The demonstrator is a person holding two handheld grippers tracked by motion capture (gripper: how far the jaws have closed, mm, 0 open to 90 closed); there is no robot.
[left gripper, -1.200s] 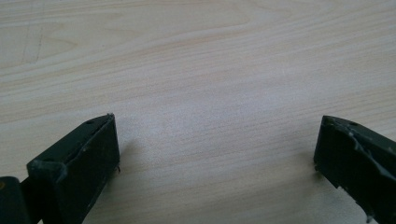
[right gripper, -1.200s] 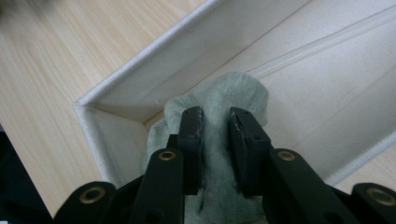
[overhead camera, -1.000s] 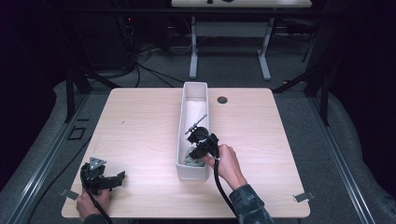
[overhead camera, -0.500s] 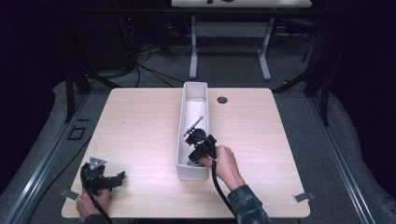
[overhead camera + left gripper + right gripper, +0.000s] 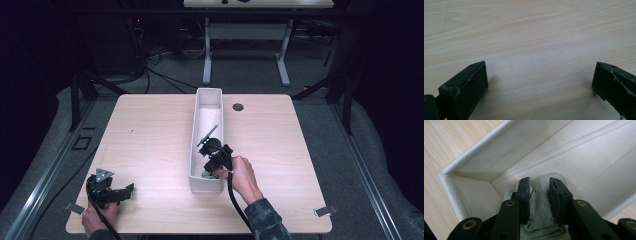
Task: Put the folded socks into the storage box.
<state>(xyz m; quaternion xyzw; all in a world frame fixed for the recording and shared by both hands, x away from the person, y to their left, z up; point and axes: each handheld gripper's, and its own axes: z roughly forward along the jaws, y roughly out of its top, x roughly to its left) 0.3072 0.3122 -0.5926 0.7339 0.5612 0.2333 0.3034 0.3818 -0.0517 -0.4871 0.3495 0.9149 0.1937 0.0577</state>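
Pale green cloth (image 5: pixel 541 202), folded/bunched, sits on the floor of the white bin (image 5: pixel 197 150) at its near end, close to an inside corner. Right gripper (image 5: pixel 539 185) is down inside the bin w/ jaws on either side of a raised fold of the cloth, narrow gap between them, both pads pressing the fabric, so clamped on it. In the high view the right gripper (image 5: pixel 216 152) is at abt 6 o'clock of the bin, hand (image 5: pixel 242 175) just behind it at 5 o'clock, cable trailing back toward the sleeve. Left gripper (image 5: pixel 107 190) rests at the table's (image 5: pixel 150 135) 7 o'clock corner, well apart from the bin. Left gripper view: jaws spread wide, nothing btwn them but bare wood.
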